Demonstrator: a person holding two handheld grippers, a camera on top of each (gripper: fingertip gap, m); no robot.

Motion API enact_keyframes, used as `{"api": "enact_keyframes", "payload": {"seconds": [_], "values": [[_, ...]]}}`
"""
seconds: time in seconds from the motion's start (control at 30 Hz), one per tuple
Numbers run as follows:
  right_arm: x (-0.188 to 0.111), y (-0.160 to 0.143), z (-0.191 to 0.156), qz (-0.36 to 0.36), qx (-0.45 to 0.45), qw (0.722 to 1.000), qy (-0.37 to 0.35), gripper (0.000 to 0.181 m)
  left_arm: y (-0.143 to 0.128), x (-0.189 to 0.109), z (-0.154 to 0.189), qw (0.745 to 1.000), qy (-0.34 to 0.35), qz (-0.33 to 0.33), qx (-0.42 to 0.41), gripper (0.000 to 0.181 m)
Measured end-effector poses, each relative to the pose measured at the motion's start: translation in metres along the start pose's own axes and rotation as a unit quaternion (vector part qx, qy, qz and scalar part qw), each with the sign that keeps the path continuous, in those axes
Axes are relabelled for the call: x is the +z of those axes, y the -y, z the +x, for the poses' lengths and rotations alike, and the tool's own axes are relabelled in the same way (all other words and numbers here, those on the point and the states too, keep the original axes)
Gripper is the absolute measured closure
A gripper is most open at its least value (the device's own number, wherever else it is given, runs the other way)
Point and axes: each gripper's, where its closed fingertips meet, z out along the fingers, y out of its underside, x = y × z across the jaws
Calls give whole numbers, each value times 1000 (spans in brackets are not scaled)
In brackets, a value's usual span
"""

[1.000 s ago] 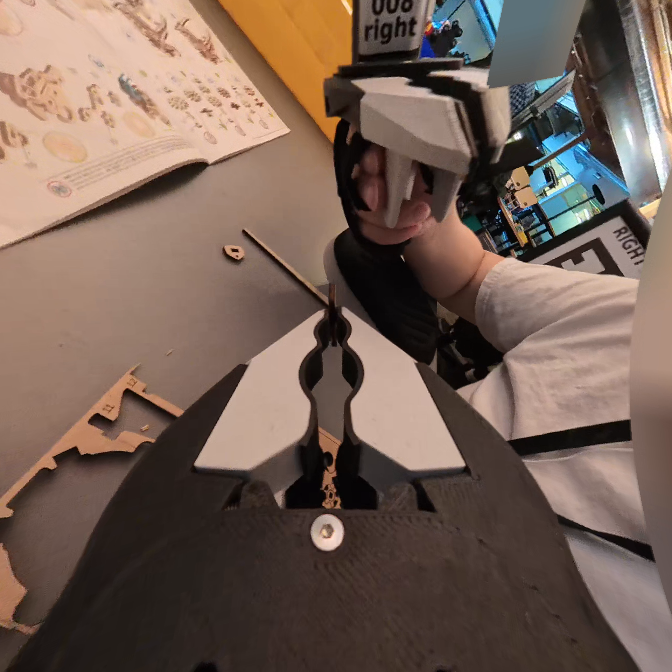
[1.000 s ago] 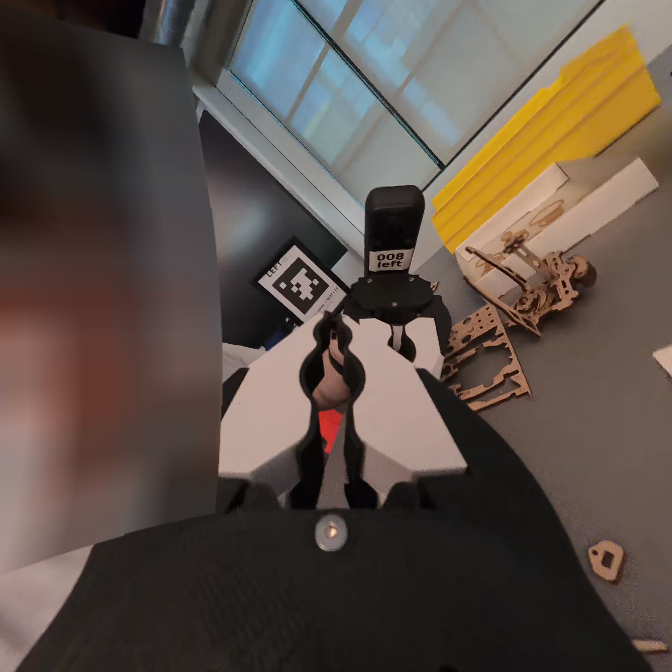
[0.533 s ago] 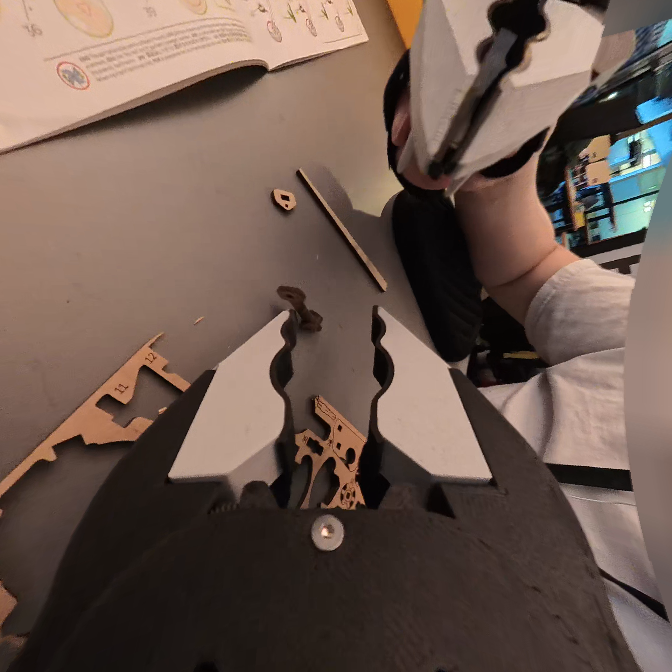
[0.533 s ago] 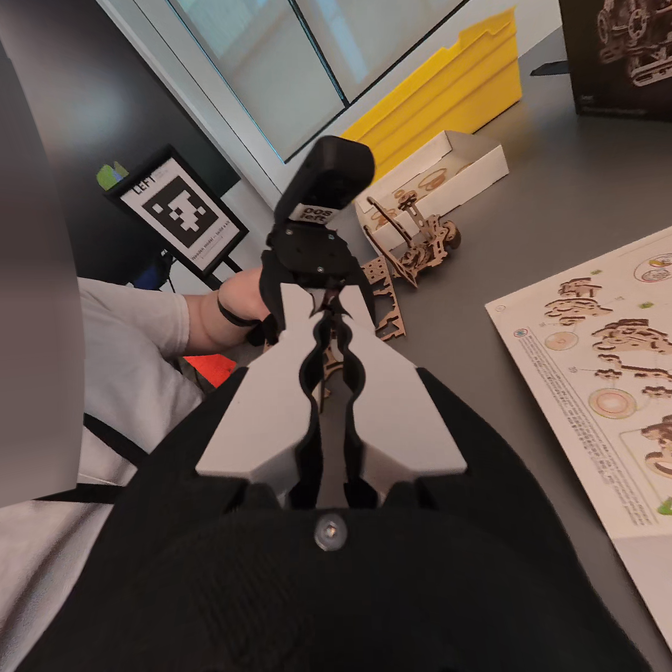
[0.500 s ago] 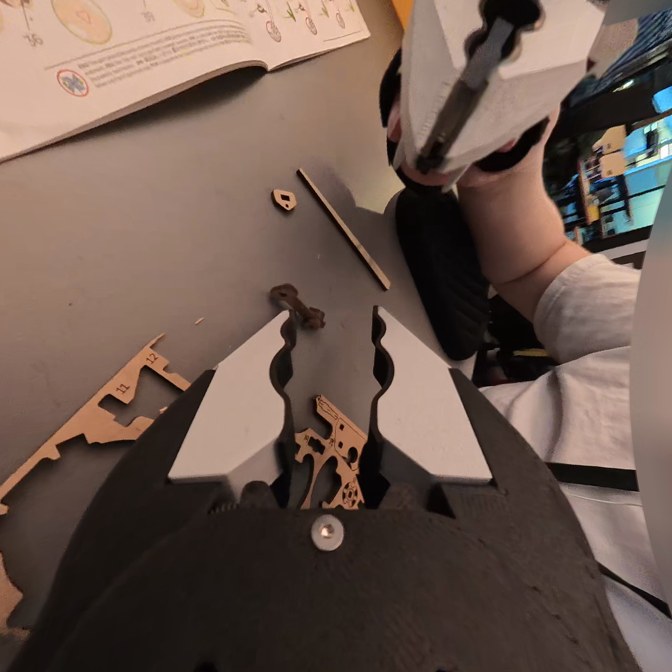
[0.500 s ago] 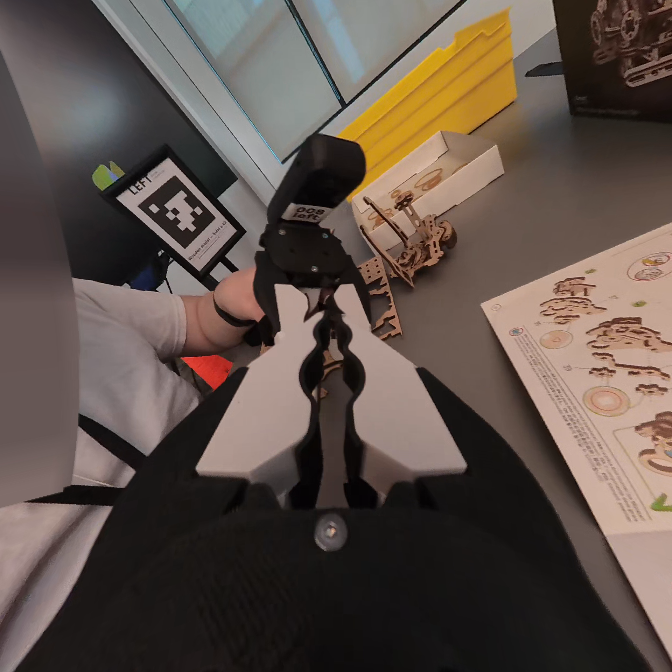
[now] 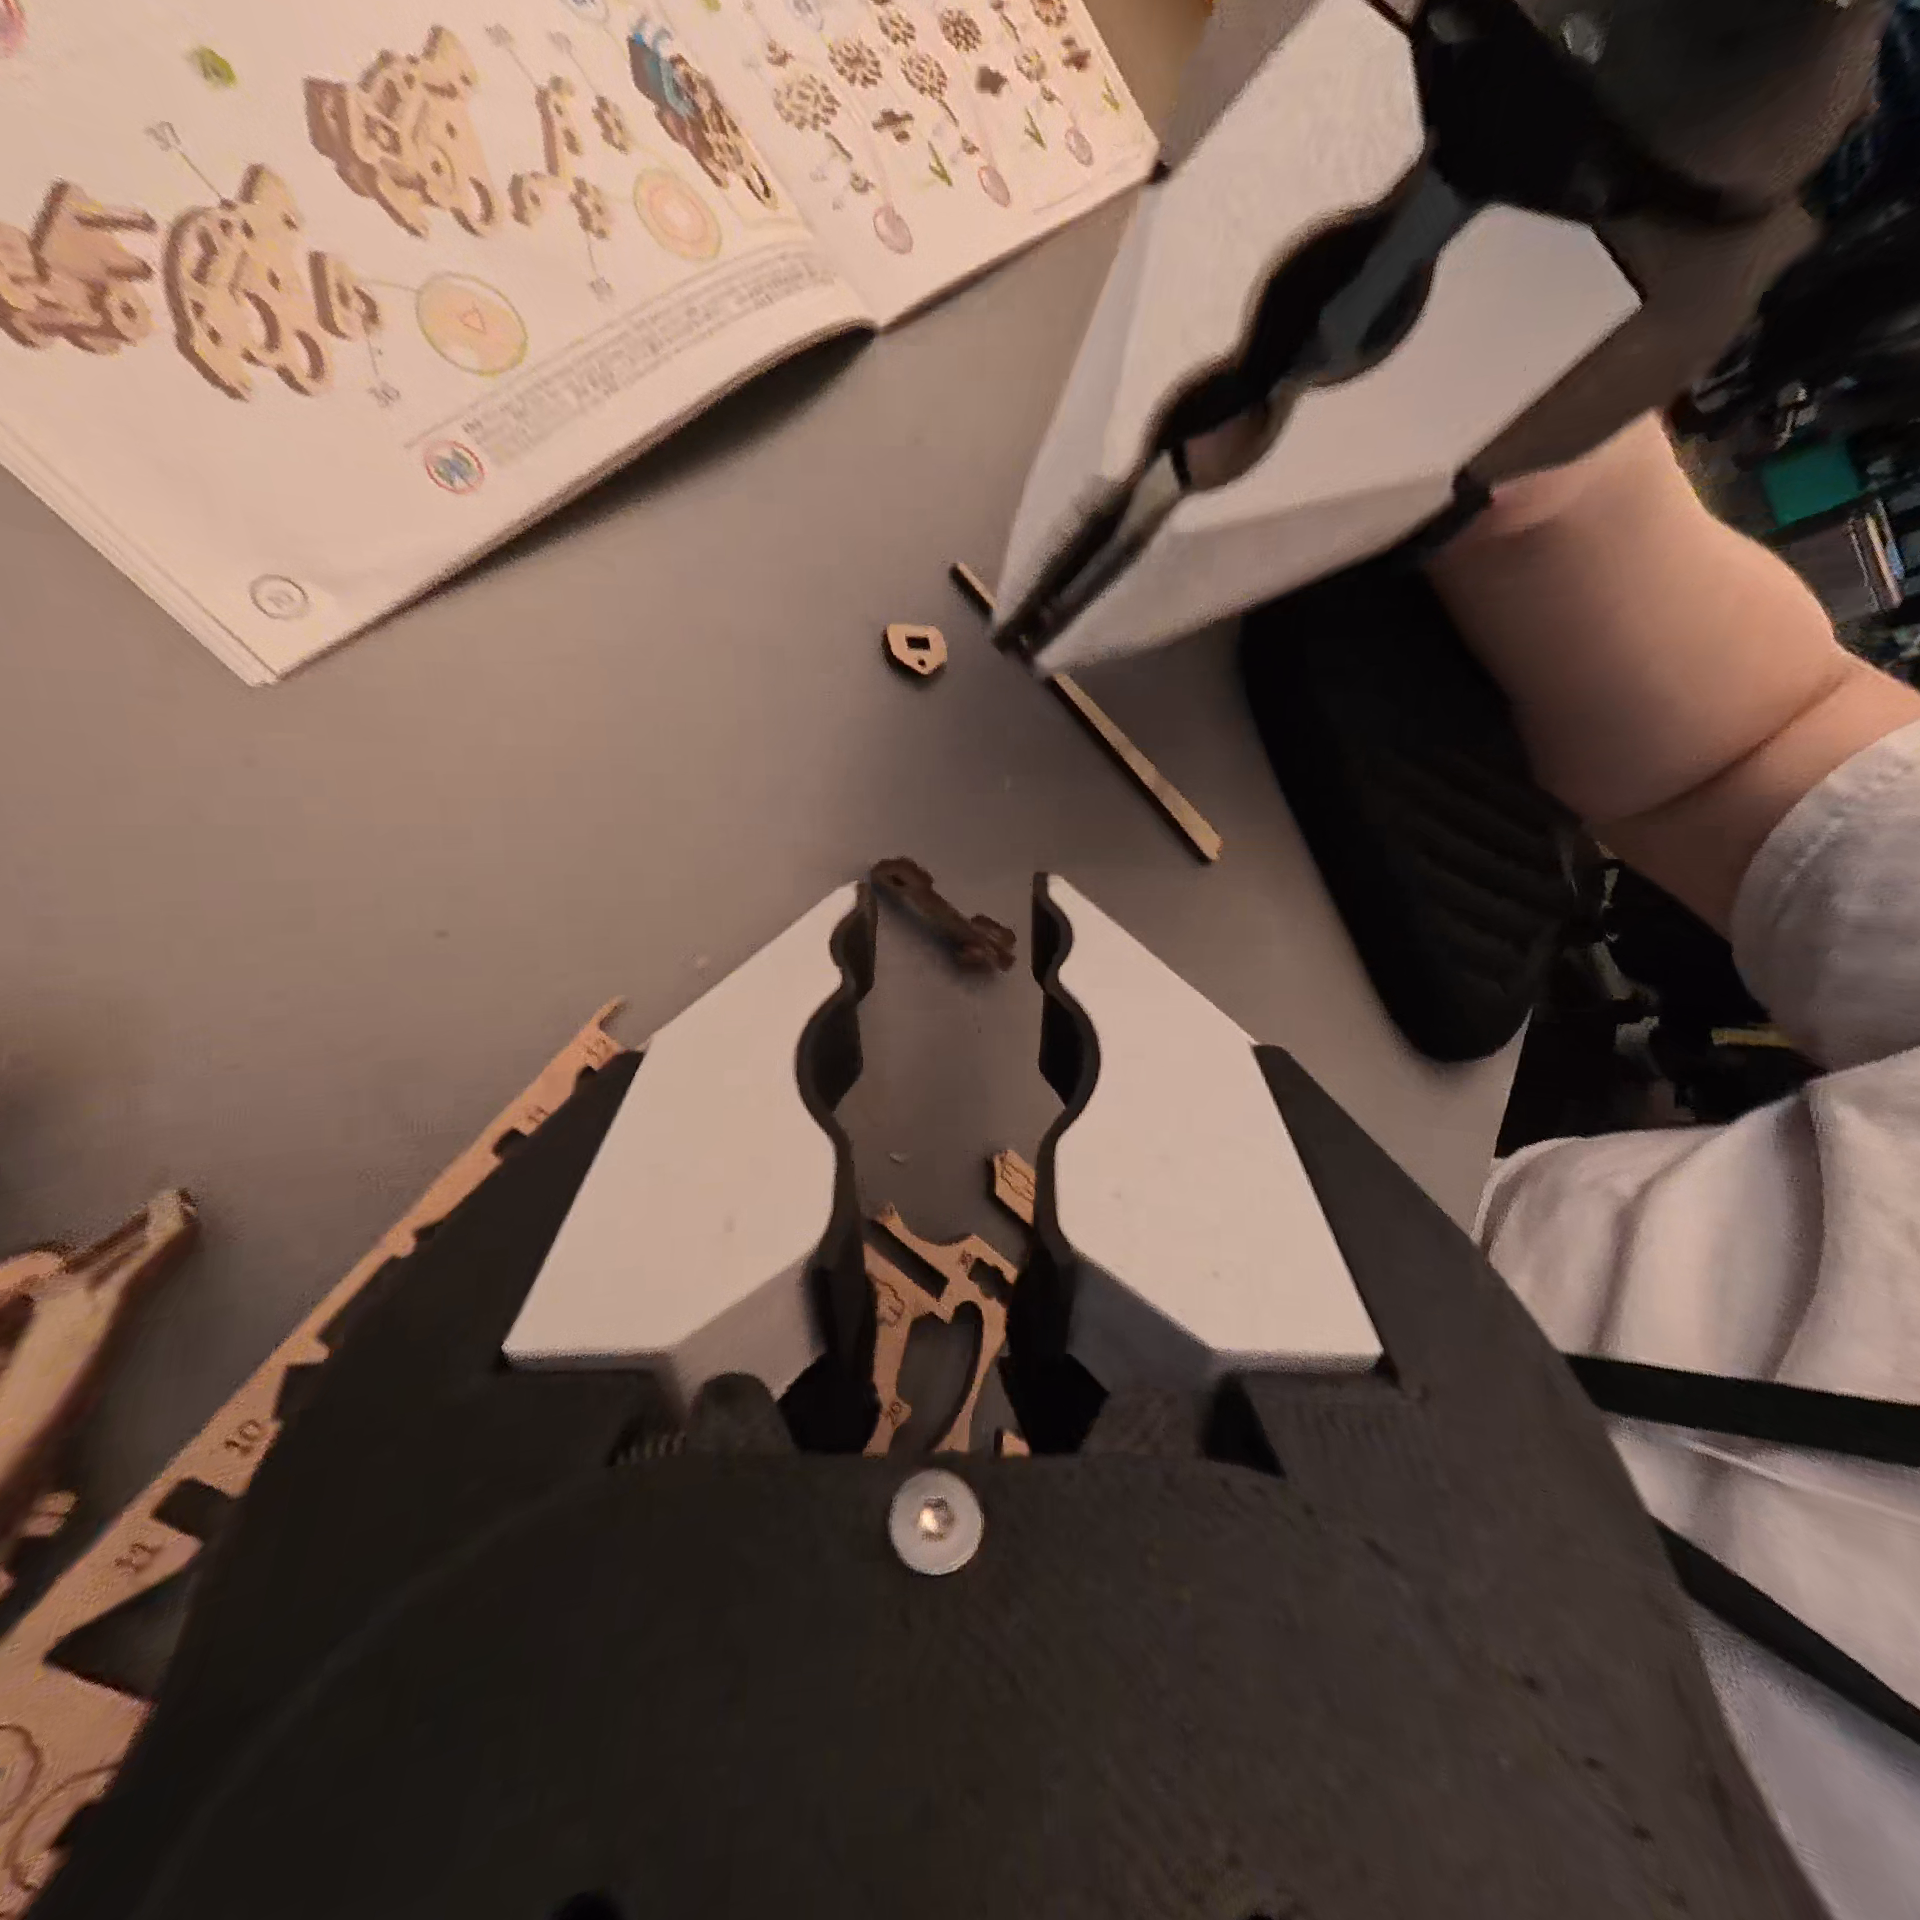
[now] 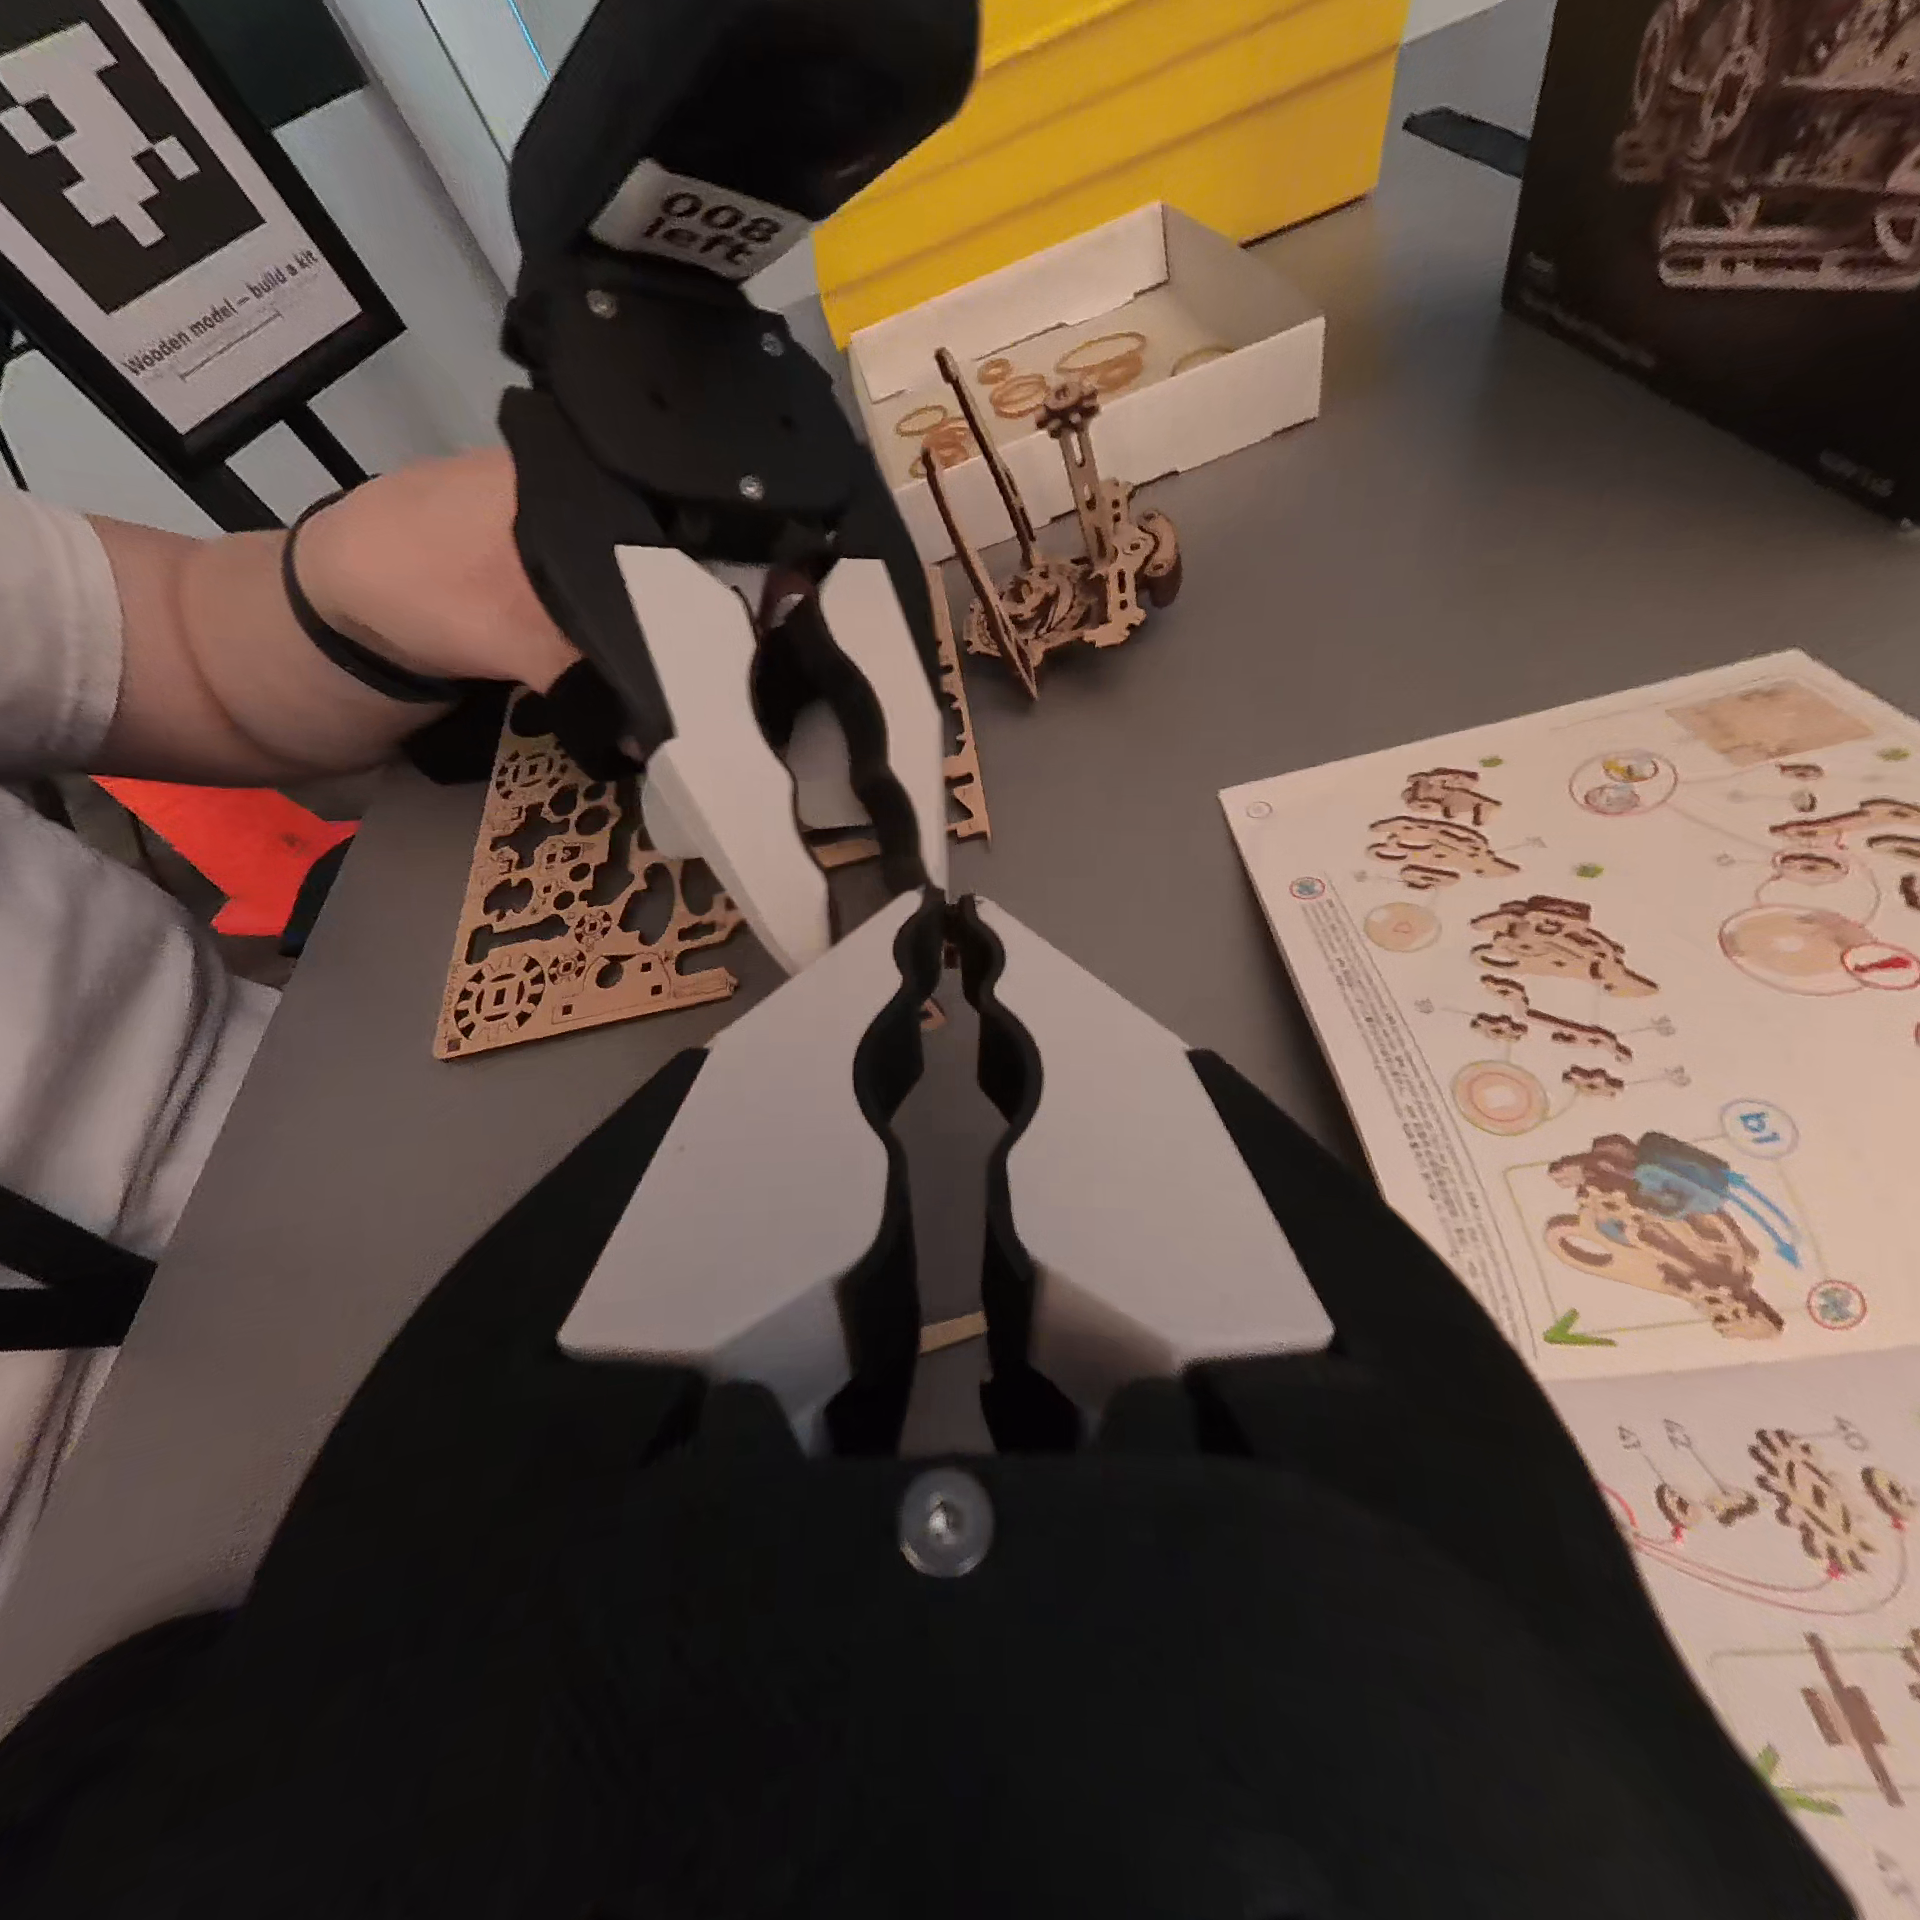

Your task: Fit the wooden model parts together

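We hold the left gripper point(image 7: 951, 894) low over the grey table point(image 7: 416, 883), its fingers spread, with a small dark wooden part point(image 7: 940, 925) lying loose between the tips. The right gripper point(image 8: 943, 914) hovers just beyond with its tips pressed together; whether it pinches anything we cannot tell. A thin wooden stick point(image 7: 1101, 727) and a tiny tan offcut point(image 7: 916, 651) lie near it, and the instruction booklet point(image 7: 416, 260) is spread open farther off.

The danger we see is in the pick-up. The dark part lies flat and slantwise across the gap, so closing fingers may push it aside or flip it rather than catch it. It looks thin enough to crack under a hard squeeze. The two tools are also close together (the right one's tip nearly meets the left one's fingers in the right wrist view), so a careless move could knock them together or sweep the stick away. The punched-out sheet point(image 8: 582, 914) under the left tool could be dragged as well.

As for containers, a shallow white box point(image 8: 1226, 343) holds several thin wooden rings. The half-built model point(image 8: 1060, 582) stands outside it, just in front. A yellow bin point(image 8: 1143, 104) sits behind, contents hidden, and a dark kit box point(image 8: 1714, 208) stands closed.
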Motion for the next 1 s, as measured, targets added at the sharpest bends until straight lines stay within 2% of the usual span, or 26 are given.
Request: {"api": "enact_keyframes", "payload": {"seconds": [0.17,0.27,0.4,0.8,0.9,1.0], "values": [[-9,10,5,15,-16,1000,-22,181,5,9,-3,999,12,-27,-22,157],[-16,14,6,19,-20,999,-26,181,-4,18,-2,997,8,-65,-33,167],[-19,16,2,18,-26,999,-22,181,-4,16,-1,997,2,-65,-38,180],[-10,6,-13,-11,-64,998,-1,181,-17,9,-3,994,-42,-63,-72,179],[-7,4,-13,-15,-70,997,-4,181,-14,4,-5,996,-27,-46,-68,168],[-5,5,-14,-11,-63,998,-10,181,-17,-5,-2,996,-28,-33,-72,166]]}}
